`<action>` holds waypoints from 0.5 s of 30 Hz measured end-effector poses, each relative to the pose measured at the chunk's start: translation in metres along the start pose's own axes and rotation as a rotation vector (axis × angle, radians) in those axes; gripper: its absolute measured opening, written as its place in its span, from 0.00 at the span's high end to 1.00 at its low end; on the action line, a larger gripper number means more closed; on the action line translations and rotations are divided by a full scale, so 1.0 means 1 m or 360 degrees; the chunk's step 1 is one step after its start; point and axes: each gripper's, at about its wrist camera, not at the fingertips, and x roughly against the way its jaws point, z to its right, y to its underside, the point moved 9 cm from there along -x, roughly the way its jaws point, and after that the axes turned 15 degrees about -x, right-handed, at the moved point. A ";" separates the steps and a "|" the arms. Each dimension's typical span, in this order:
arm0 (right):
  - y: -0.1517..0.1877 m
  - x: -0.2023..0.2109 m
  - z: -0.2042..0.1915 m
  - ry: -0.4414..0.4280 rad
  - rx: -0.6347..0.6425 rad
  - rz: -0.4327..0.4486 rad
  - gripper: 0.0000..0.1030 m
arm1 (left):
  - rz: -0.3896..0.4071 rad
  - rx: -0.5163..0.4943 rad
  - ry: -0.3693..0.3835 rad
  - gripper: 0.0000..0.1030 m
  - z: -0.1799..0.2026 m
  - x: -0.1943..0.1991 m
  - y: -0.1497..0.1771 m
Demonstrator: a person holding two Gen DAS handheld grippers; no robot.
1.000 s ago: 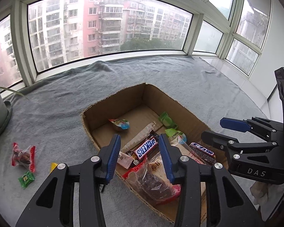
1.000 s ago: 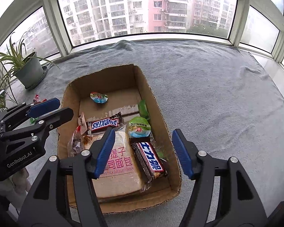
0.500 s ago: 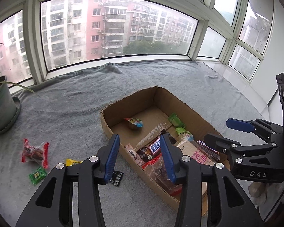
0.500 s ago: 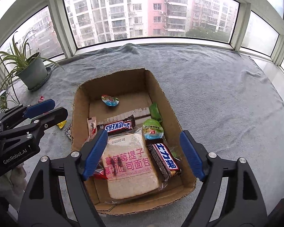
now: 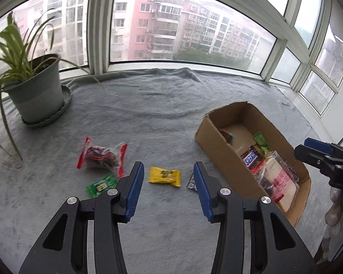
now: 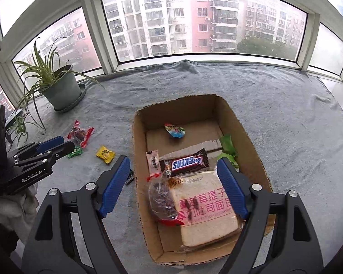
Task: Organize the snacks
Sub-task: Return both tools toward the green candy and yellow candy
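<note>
left claw [image 5: 168, 186] spread wide, empty, lined up on yellow packet [image 5: 164, 176] for pickup; right claw [image 6: 175, 187] likewise apart, empty, parked over cardboard box [image 6: 138, 159] of gathered snacks.

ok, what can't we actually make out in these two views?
- Small dark foil packet: left wrist view, half behind the left gripper's finger; right wrist view, behind the right gripper's finger.
- Green sachet: print blurred.
- Cardboard box: its near wall hides the floor.
</note>
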 end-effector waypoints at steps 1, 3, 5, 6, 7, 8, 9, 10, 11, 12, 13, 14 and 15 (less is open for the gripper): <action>0.001 -0.001 -0.007 -0.0018 0.0012 -0.0004 0.21 | -0.0014 0.0024 -0.0017 0.58 -0.011 0.001 0.006; 0.002 -0.005 -0.023 -0.0057 0.0038 -0.0016 0.21 | -0.0036 0.0087 -0.0041 0.58 -0.032 0.003 0.017; 0.004 -0.010 -0.040 -0.0101 0.0073 -0.0027 0.21 | -0.0051 0.0132 -0.0069 0.58 -0.050 0.006 0.026; 0.006 -0.014 -0.049 -0.0122 0.0092 -0.0037 0.21 | -0.0058 0.0142 -0.0081 0.58 -0.057 0.008 0.030; 0.008 -0.017 -0.059 -0.0142 0.0111 -0.0050 0.21 | -0.0064 0.0145 -0.0092 0.58 -0.064 0.010 0.035; 0.011 -0.021 -0.068 -0.0171 0.0129 -0.0066 0.21 | -0.0067 0.0143 -0.0104 0.58 -0.070 0.011 0.038; 0.013 -0.025 -0.078 -0.0207 0.0149 -0.0085 0.21 | -0.0070 0.0136 -0.0112 0.58 -0.074 0.012 0.042; 0.016 -0.029 -0.087 -0.0245 0.0166 -0.0106 0.21 | -0.0078 0.0125 -0.0116 0.58 -0.077 0.012 0.044; 0.019 -0.034 -0.095 -0.0274 0.0181 -0.0127 0.21 | -0.0089 0.0113 -0.0117 0.58 -0.080 0.012 0.047; 0.022 -0.040 -0.102 -0.0294 0.0192 -0.0151 0.21 | -0.0099 0.0102 -0.0113 0.58 -0.082 0.010 0.049; 0.024 -0.046 -0.108 -0.0309 0.0197 -0.0180 0.21 | -0.0108 0.0095 -0.0109 0.58 -0.085 0.010 0.051; 0.026 -0.053 -0.114 -0.0333 0.0191 -0.0217 0.21 | -0.0114 0.0096 -0.0097 0.58 -0.087 0.009 0.053; 0.027 -0.060 -0.118 -0.0357 0.0180 -0.0253 0.21 | -0.0117 0.0103 -0.0076 0.58 -0.088 0.007 0.055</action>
